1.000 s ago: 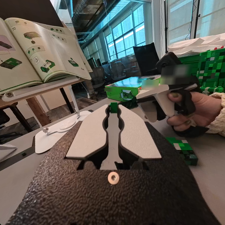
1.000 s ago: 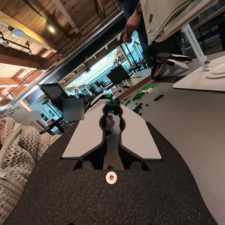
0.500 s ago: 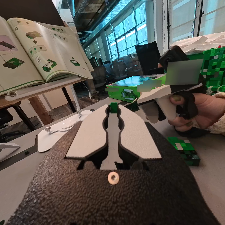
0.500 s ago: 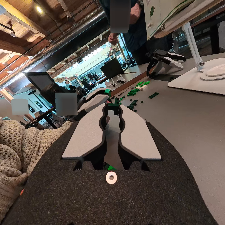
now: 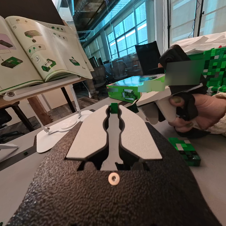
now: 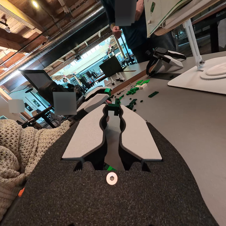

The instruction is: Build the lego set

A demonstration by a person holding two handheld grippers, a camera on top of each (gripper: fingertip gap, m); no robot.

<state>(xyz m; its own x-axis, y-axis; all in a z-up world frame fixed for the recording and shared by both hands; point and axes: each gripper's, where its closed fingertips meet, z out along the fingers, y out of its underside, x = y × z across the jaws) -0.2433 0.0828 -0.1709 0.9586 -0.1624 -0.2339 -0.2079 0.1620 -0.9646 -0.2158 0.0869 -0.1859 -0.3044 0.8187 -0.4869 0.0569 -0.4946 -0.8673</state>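
Observation:
My left gripper (image 5: pixel 114 108) is shut on a small bright green brick (image 5: pixel 114 107) held above the grey table. My right gripper (image 6: pixel 113 108) is shut on a dark green brick assembly (image 6: pixel 114 107), also held off the table. In the left wrist view the right gripper (image 5: pixel 133 108) shows just right of my left fingertips, held by a hand, with the dark green piece (image 5: pixel 133 108) at its tip. In the right wrist view the left gripper (image 6: pixel 107 93) shows up-left, its green brick (image 6: pixel 107 90) a little apart from the dark assembly.
An open instruction book (image 5: pixel 36 48) rests on a white stand (image 5: pixel 61 129). A green set box (image 5: pixel 128 90), a tall green built model (image 5: pixel 217 68) and a small green block build (image 5: pixel 184 152) sit to the right. Loose green bricks (image 6: pixel 134 90) are scattered on the table. A spare gripper (image 6: pixel 165 61) and a standing person (image 6: pixel 134 30) are beyond. The tips of both grippers are at nearly the same place.
The two grippers have drawn slightly apart: in the right wrist view the left gripper's green brick moved up-left, away from the dark assembly. Both grips stay shut.

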